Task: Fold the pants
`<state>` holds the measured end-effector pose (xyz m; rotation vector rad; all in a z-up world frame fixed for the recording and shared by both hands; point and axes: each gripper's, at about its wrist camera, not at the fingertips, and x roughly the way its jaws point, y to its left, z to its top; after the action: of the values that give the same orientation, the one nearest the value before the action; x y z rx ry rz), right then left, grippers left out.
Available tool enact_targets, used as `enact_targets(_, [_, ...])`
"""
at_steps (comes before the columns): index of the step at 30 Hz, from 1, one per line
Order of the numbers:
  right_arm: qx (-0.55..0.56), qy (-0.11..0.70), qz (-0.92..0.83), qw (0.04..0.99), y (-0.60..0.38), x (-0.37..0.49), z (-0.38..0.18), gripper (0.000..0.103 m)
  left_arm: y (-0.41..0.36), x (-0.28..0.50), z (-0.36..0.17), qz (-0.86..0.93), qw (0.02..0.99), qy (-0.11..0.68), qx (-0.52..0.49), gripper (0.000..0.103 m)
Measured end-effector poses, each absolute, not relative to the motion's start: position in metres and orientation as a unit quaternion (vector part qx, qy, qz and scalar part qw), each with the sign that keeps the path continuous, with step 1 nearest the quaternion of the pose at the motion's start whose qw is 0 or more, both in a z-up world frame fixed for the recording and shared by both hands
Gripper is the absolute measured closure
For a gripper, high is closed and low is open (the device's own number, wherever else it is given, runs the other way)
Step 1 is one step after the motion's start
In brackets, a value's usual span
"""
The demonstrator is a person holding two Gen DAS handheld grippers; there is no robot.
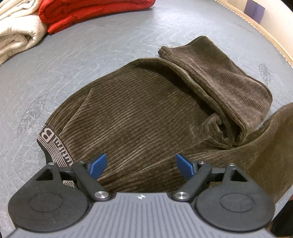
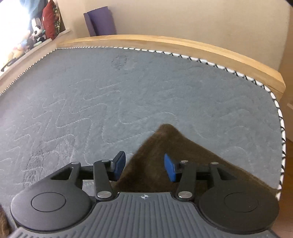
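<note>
Here, brown corduroy pants [image 1: 139,113] lay half-folded on the bed [image 1: 91,60], below the wide-open, empty left claw [image 1: 140,165]. The right claw [image 2: 144,167], half-open, held nothing above a pant leg [image 2: 164,146]; gripping it probably came next.

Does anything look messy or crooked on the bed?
Yes. The brown corduroy pants are not neatly folded: one leg is doubled back crookedly with bunched wrinkles at the crotch, and the other leg trails off sideways across the grey quilted mattress.

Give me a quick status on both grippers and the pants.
Left gripper open over brown pants. Right gripper open, pant leg between jaws, not pinched. Folded clothes beyond, not obstructing.
</note>
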<state>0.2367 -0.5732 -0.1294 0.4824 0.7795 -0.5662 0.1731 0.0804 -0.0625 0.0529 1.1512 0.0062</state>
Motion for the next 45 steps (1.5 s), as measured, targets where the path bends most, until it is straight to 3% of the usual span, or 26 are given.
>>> enact_targets(12, [0.292,0.414,-0.384,0.772,-0.642,0.123,-0.157,0.053,0.077,0.16,-0.054,0.003,0.845,0.534,0.034,0.016])
enact_targets(18, [0.259,0.448,-0.375,0.769,-0.631,0.12,-0.158,0.053,0.074,0.16,-0.059,0.009,0.84,0.54,0.041,0.016])
enact_targets(21, [0.284,0.46,-0.368,0.756,-0.63,0.12,-0.163,0.065,0.074,0.16,-0.06,0.01,0.839,0.542,0.042,0.016])
enact_targets(23, [0.269,0.463,-0.356,0.766,-0.626,0.125,-0.162,0.082,0.074,0.161,-0.06,0.009,0.84,0.541,0.041,0.016])
enact_targets(28, [0.263,0.451,-0.384,0.761,-0.629,0.123,-0.159,0.086,0.078,0.16,-0.061,0.01,0.839,0.543,0.038,0.016])
enact_targets(31, [0.244,0.457,-0.402,0.755,-0.621,0.13,-0.156,0.083,0.08,0.161,-0.062,0.011,0.838,0.545,0.036,0.016])
enact_targets(36, [0.205,0.416,-0.466,0.753,-0.601,0.141,-0.125,0.059,0.086,0.161,-0.064,0.017,0.835,0.549,0.038,0.016])
enact_targets(42, [0.167,0.33,-0.396,0.84,-0.546,0.175,-0.086,0.052,0.093,0.163,-0.056,0.028,0.844,0.535,0.023,0.016])
enact_targets(45, [0.167,0.324,-0.27,0.891,-0.503,0.205,-0.081,0.051,0.097,0.165,-0.049,0.04,0.854,0.519,0.009,0.025])
